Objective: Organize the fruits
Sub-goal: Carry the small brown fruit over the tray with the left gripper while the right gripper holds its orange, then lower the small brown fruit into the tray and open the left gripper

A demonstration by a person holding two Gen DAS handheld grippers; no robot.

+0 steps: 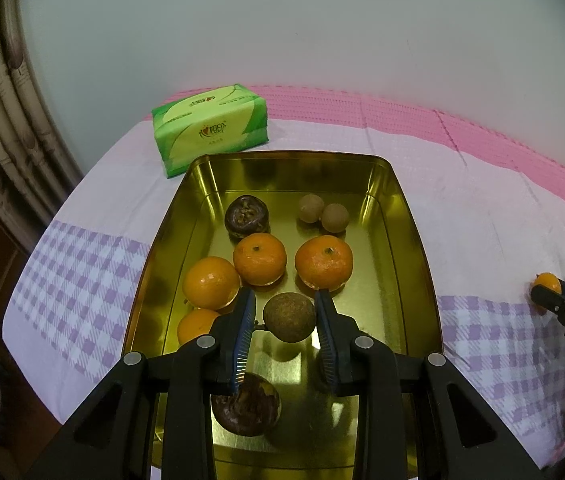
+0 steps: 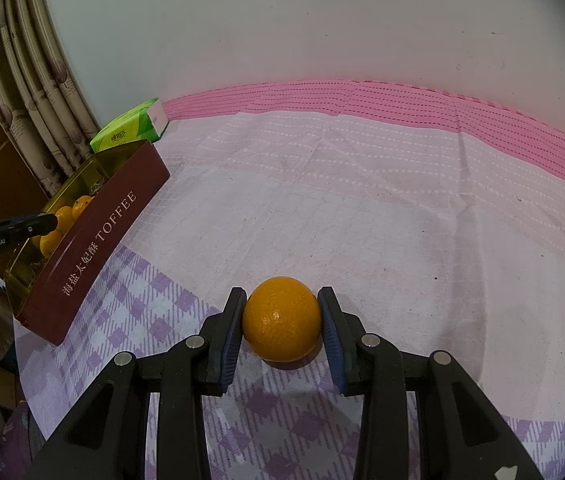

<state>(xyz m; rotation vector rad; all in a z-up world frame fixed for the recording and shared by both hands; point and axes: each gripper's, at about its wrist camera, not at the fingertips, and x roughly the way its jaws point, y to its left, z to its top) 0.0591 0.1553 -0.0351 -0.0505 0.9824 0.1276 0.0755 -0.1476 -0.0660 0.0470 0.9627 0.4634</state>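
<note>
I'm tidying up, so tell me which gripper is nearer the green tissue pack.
Left. The left gripper is over the gold tin, right beside the tissue pack. The right gripper is off across the cloth, around an orange.

A tin [image 1: 410, 216] sits on a cloth-covered table [image 1: 94, 208], with a tissue pack [image 1: 209, 127] just behind its far left corner. Inside the tin, two small round fruits [image 1: 322, 212] touch each other at the far right, a wrinkled fruit [image 1: 246, 216] lies to their left, four oranges [image 1: 260, 258] sit in the middle and left, and a round fruit [image 1: 289, 317] lies between the fingers of the left gripper [image 1: 284, 316], with another wrinkled fruit [image 1: 247, 408] nearest the camera. Well to the right of the tin, a lone orange [image 2: 281, 318] rests on the cloth between the fingers of the right gripper [image 2: 282, 320].
</note>
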